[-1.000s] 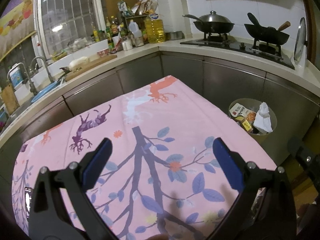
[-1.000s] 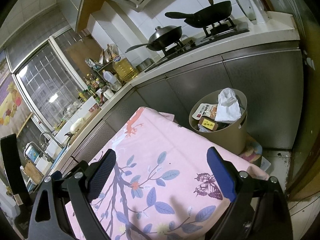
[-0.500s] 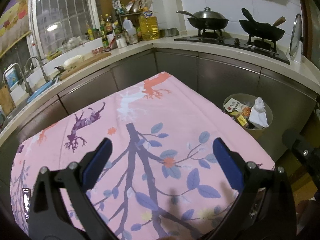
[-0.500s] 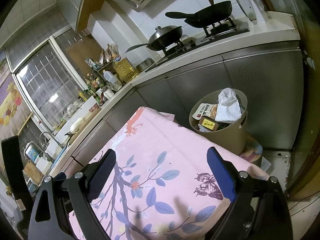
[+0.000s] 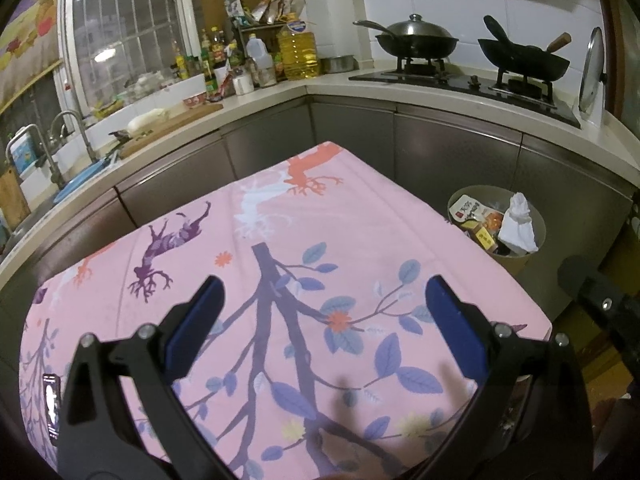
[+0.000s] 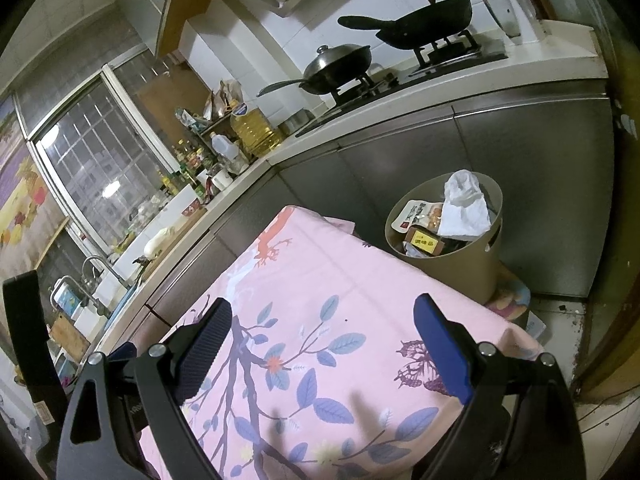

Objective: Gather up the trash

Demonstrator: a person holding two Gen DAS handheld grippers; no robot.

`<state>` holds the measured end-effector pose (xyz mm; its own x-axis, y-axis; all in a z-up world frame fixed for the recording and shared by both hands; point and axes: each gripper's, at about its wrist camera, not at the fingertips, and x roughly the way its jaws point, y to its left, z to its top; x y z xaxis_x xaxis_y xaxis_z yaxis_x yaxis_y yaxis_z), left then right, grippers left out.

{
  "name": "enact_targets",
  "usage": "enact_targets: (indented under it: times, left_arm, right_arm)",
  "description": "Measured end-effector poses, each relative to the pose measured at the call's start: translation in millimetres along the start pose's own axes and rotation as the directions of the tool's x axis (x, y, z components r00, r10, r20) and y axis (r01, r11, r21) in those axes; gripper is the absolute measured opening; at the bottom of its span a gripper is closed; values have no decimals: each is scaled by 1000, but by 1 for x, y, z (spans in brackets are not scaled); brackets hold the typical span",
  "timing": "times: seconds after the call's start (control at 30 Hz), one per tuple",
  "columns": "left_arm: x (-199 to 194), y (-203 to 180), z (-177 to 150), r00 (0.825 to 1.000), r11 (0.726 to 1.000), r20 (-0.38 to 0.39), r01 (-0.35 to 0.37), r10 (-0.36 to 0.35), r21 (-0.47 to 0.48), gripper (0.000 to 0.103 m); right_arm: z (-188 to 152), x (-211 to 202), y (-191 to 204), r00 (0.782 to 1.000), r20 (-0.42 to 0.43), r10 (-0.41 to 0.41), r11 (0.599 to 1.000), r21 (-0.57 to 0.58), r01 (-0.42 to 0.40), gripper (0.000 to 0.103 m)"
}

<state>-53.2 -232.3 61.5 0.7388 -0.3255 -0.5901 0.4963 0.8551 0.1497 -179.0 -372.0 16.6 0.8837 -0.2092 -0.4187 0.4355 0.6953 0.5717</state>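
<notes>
A round beige trash bin (image 5: 536, 222) (image 6: 460, 268) stands on the floor past the table's far right corner, holding snack wrappers, a small yellow box and a crumpled white tissue (image 5: 518, 224) (image 6: 464, 206). My left gripper (image 5: 324, 292) hovers open over the pink floral tablecloth (image 5: 360, 232), nothing between its blue pads. My right gripper (image 6: 322, 312) is also open and empty above the same cloth (image 6: 340, 272), with the bin ahead and to its right. No loose trash shows on the cloth. Part of the right gripper's black body (image 5: 600, 300) shows at the left wrist view's right edge.
Steel cabinets (image 5: 440, 148) and a white counter wrap around the table. Two woks (image 5: 416, 42) sit on the stove; oil and sauce bottles (image 5: 298, 50) crowd the corner. A sink with taps (image 5: 68, 128) is at left. A dark phone-like object (image 5: 50, 400) lies at the cloth's near left edge.
The left wrist view has pulled back and risen a little, so the bin and table look slightly farther. The right gripper barely moved. Both stay open.
</notes>
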Motion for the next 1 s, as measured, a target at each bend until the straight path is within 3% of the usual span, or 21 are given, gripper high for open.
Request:
enact_targets:
  times: [1.0]
  left_arm:
    - [12,17,-14,999,999,-14,-38,38,-16,97]
  right_arm:
    - [0,14,1,998,-58,23,1000,-8,-23,89]
